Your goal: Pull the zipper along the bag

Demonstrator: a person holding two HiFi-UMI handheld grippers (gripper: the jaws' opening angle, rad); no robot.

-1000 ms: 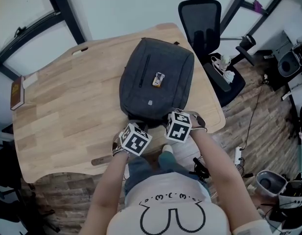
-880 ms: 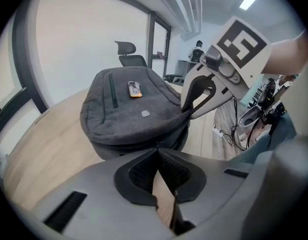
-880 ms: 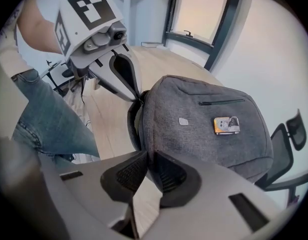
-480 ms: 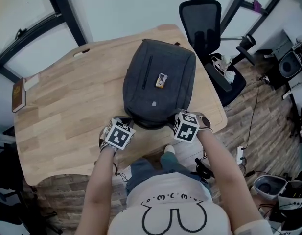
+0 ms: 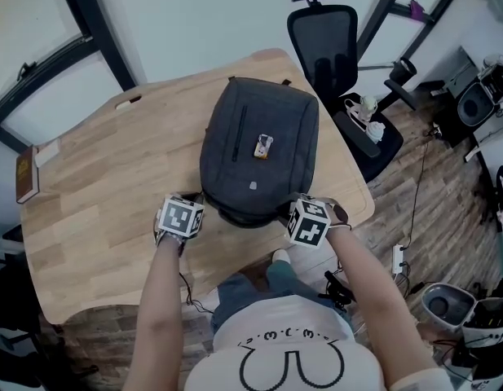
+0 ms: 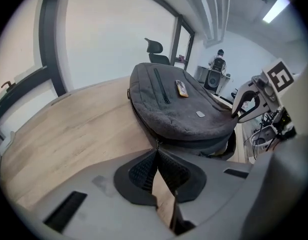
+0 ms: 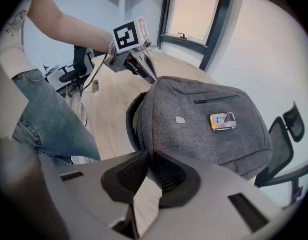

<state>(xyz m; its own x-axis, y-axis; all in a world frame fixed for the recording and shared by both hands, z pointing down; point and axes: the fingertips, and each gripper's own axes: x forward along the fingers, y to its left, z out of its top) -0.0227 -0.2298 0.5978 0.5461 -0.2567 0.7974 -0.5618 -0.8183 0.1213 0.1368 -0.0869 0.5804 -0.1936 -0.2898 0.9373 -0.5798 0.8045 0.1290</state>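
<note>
A dark grey backpack (image 5: pixel 259 149) lies flat on the wooden table (image 5: pixel 104 186), its zippered end toward me. My left gripper (image 5: pixel 194 199) sits at the bag's near left corner, shut on the thin zipper pull (image 6: pixel 155 143) that pokes out between its tips. My right gripper (image 5: pixel 289 208) is at the near right corner, its pads closed on the bag's fabric edge (image 7: pixel 147 153). Between the two grippers the zipper line stands parted, and a dark gap (image 7: pixel 135 121) shows there. Each gripper shows in the other's view: the left gripper (image 7: pixel 152 77), the right gripper (image 6: pixel 235 115).
A small picture tag (image 5: pixel 262 146) is fixed on the backpack's top. A black office chair (image 5: pixel 328 39) stands past the table's far right corner. A brown book (image 5: pixel 25 175) lies at the left edge, a pen (image 5: pixel 127 102) near the far edge. Gear and cables crowd the floor at right.
My left gripper has travelled left along the bag's near edge, away from the right gripper, to the left corner. The right gripper stayed at the right corner.
</note>
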